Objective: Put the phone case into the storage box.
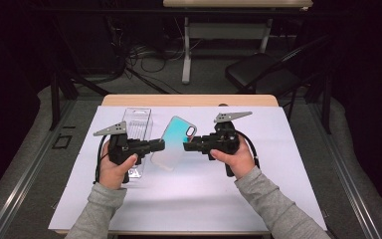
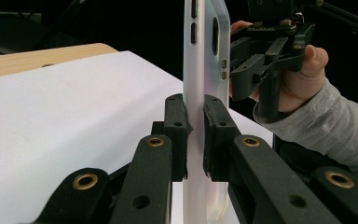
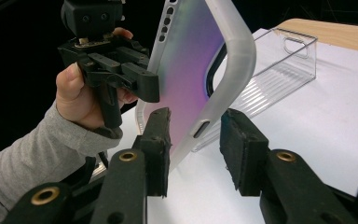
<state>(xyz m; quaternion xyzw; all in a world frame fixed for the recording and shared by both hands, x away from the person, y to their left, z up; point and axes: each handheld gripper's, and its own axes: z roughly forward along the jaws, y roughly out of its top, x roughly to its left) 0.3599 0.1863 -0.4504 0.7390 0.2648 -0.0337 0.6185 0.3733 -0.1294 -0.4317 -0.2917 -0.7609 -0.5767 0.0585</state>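
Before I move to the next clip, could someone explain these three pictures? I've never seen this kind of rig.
No robot here: a person holds a two-fingered tool in each hand. The overhead picture looks down on a table covered with a white sheet. The other two come from cameras riding on the tools, looking along their black fingers.

The left gripper is clamped on one edge of a phone case, frosted with a teal-to-pink back, held up off the sheet. The right gripper has its fingers on either side of the opposite edge: one touches the case, while the other stands clear. A clear plastic box lies on the sheet behind the left tool.
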